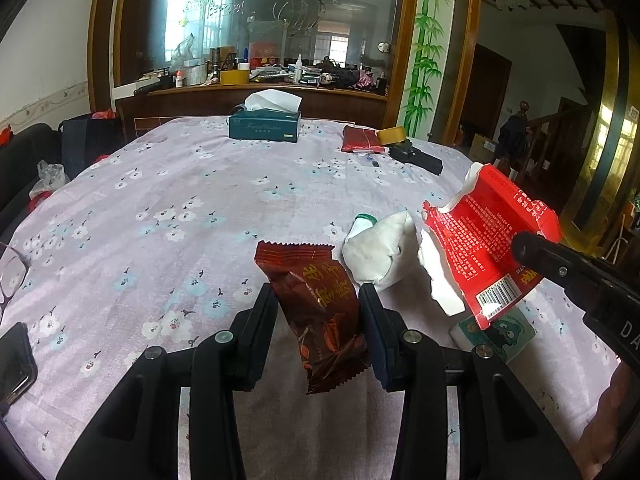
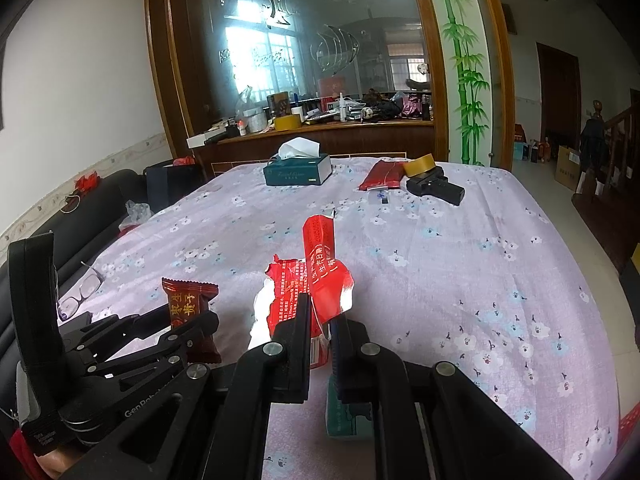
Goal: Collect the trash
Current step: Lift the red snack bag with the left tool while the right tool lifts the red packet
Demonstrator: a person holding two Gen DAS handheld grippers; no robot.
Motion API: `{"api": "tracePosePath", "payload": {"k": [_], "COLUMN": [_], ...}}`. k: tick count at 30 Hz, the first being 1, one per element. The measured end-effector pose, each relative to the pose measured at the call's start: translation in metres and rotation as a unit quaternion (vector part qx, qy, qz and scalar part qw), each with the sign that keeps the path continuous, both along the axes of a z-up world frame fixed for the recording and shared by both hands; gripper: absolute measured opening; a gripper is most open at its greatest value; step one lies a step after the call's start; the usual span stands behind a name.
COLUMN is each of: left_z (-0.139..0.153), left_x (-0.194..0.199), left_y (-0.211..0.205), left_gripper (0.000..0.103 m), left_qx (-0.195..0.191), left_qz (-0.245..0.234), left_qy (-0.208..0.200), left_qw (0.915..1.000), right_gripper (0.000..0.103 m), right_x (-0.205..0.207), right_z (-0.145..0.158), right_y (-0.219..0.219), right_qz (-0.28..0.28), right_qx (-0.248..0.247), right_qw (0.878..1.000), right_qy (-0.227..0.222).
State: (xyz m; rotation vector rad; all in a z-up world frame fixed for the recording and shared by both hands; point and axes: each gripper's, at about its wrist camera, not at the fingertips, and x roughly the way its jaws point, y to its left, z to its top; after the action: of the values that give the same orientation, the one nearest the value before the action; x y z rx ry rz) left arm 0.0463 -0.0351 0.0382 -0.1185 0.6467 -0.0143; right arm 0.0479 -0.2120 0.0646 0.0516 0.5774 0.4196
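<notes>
My left gripper (image 1: 318, 298) is shut on a dark red-brown snack wrapper (image 1: 320, 320), which stands upright between its fingers over the flowered tablecloth (image 1: 180, 200). In the right wrist view the same wrapper (image 2: 192, 308) shows at the left in that gripper (image 2: 194, 322). My right gripper (image 2: 320, 320) is shut on a torn red carton (image 2: 320, 280) with a white inside. From the left wrist view that carton (image 1: 488, 240) hangs at the right, with the right gripper (image 1: 528, 248) reaching in from the edge.
A crumpled white wad with a green cap (image 1: 380, 252) and a small cartoon-printed pack (image 1: 500, 332) lie near the grippers. Far across sit a tissue box (image 2: 298, 172), red packet (image 2: 380, 176), tape roll (image 2: 420, 164) and black device (image 2: 436, 188). Glasses (image 2: 78, 294) and a phone (image 1: 14, 364) lie left.
</notes>
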Motion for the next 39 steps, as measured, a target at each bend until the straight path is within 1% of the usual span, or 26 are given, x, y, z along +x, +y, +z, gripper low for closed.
{"api": "tracePosePath", "payload": {"k": [10,16,20,28,39], "left_z": [0.000,0.003,0.006,0.020,0.030], "left_x": [-0.001,-0.004,-0.005,-0.020,-0.045], "left_y": [-0.001,0.000,-0.005,-0.017,-0.038], "left_gripper": [0.040,0.040,0.040,0.040,0.040], "left_qx": [0.004,0.007,0.019,0.041,0.053], "left_qz": [0.001,-0.002,-0.003,-0.013,-0.027], "left_qy": [-0.001,-0.005,-0.008,-0.024,-0.029], "left_qw": [1.0000,1.0000,0.9998,0.9988,0.9978], "right_gripper": [0.009,0.009,0.009,0.009,0.009], "right_x": [0.001,0.001,-0.009,-0.040,-0.068], "right_z": [-0.001,0.002,0.011,0.026,0.026], "right_y": [0.000,-0.005,-0.013,-0.031,-0.050], "right_qz": [-0.001,-0.011,-0.022,-0.032,-0.040], "right_qx": [0.000,0.010,0.018,0.032,0.040], "right_qw": [1.000,1.000,1.000,0.999,0.998], "right_qy": [0.001,0.007,0.000,-0.008,-0.006]}}
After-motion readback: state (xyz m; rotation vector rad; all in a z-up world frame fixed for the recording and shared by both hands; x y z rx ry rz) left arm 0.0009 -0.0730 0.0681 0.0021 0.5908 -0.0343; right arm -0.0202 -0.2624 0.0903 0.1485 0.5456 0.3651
